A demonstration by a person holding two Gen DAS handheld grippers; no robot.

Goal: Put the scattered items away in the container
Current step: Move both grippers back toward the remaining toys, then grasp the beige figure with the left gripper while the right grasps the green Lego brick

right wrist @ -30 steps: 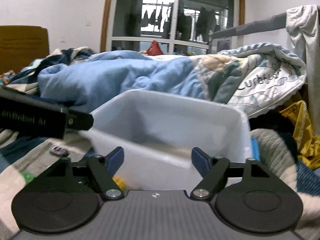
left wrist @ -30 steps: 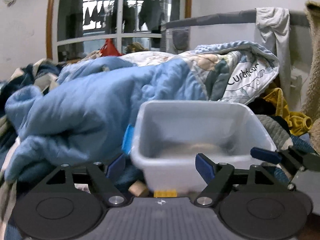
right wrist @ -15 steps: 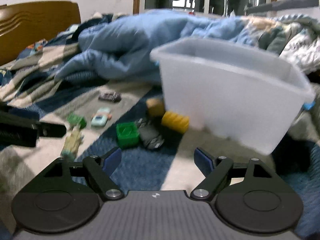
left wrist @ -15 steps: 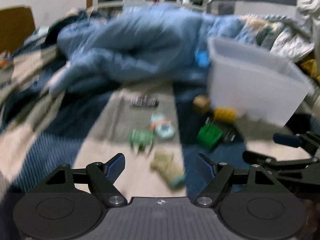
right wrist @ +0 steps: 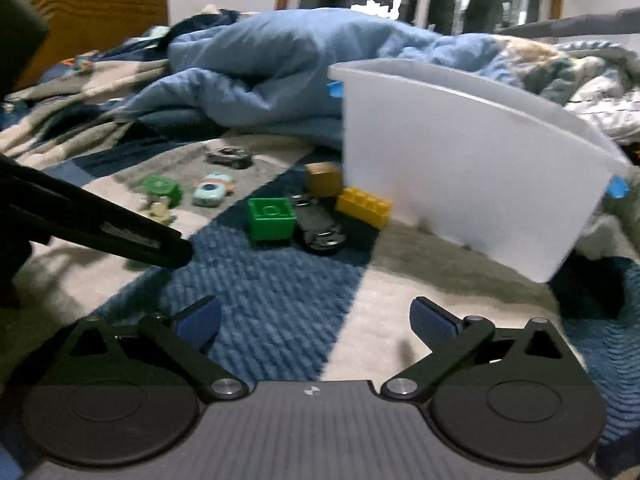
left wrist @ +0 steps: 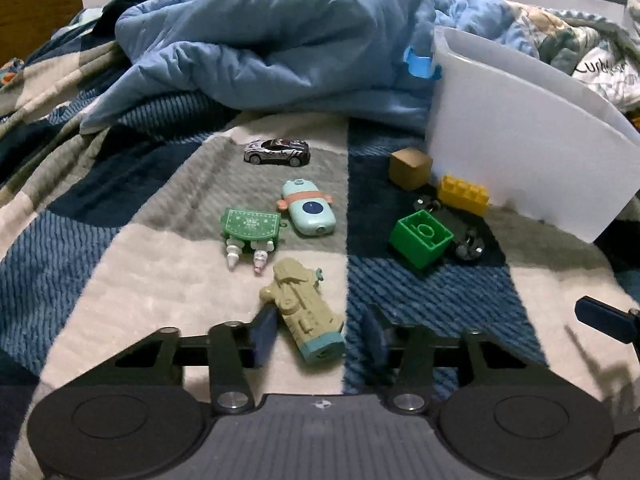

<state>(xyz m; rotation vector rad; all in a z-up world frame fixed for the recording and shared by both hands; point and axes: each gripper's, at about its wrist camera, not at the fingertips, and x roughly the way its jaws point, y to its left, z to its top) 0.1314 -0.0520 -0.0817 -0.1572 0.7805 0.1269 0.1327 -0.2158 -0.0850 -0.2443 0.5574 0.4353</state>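
A white plastic bin (left wrist: 516, 152) (right wrist: 460, 168) stands on the checked bedspread at the right. Toys lie left of it: a tan toy (left wrist: 304, 312), a green case (left wrist: 250, 226), a pale blue toy (left wrist: 310, 210), a toy car (left wrist: 278, 152), a brown cube (left wrist: 410, 168), a yellow brick (left wrist: 462, 194) (right wrist: 362, 206), a green block (left wrist: 420, 238) (right wrist: 270, 218) and a black toy (left wrist: 460, 228) (right wrist: 320, 224). My left gripper (left wrist: 318, 336) is low, its jaws partly closed around the tan toy's near end. My right gripper (right wrist: 316, 320) is open and empty over the bedspread.
A bunched blue duvet (left wrist: 280, 48) lies behind the toys. More bedding and clothes are piled behind the bin. A wooden headboard (right wrist: 92, 12) is at the far left. The left gripper's body (right wrist: 92, 220) crosses the right wrist view's left side.
Both grippers have swung down from the bin's rim to the bedspread. The left gripper has come down over the tan toy and its jaws have narrowed around it.
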